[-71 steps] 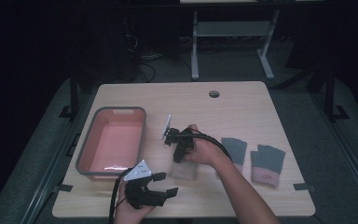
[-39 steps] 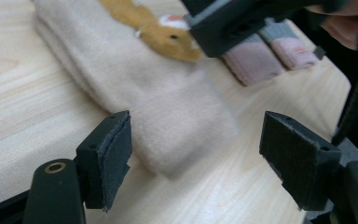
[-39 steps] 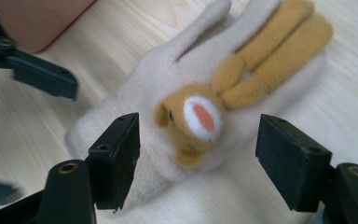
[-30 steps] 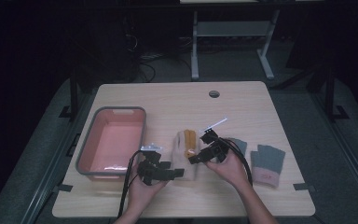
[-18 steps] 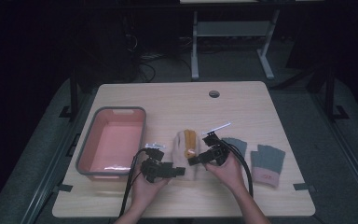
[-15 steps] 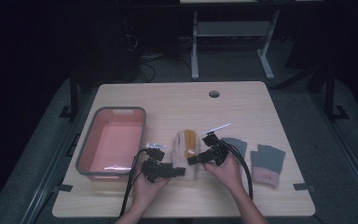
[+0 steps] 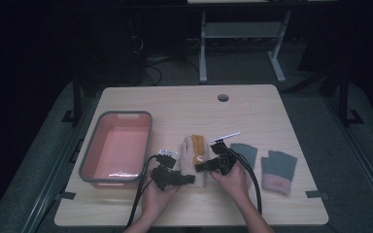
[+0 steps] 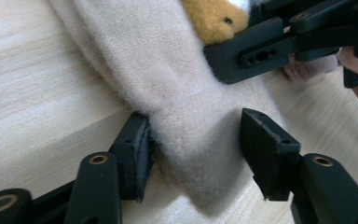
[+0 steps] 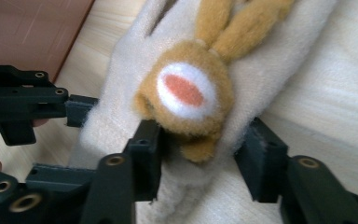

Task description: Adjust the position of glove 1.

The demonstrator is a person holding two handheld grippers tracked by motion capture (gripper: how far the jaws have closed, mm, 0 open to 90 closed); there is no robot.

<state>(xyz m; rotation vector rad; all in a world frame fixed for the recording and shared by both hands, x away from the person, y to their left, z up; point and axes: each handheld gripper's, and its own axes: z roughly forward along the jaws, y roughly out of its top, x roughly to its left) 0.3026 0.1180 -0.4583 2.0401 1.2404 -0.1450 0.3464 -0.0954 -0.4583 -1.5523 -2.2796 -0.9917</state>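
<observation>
Gripping scene: two hand-held grippers met over a cream mitten (image 7: pixel 194 158) lying flat on the table (image 7: pixel 184 104).
Mitten place: just right of the pink tray (image 7: pixel 119 148), apart from its wall; a tan plush animal face (image 9: pixel 189 95) sat on its upper side (white muzzle, orange nose).
Left gripper (image 8: pixel 193 149): at the mitten's near left corner, beside the tray; its jaws had just been closing, the cuff end of the mitten stood between them, the left pad touched the fleece and the right pad stood a little off it.
Right gripper (image 9: pixel 200 151): at the mitten's right edge, farther from the tray; its jaws had just been closing with the mitten and the plush chin between them, the left pad against the fleece, the right pad close beside it.
Grey gloves (image 7: pixel 272 167): two lay farther right of the tray, beyond the mitten.
</observation>
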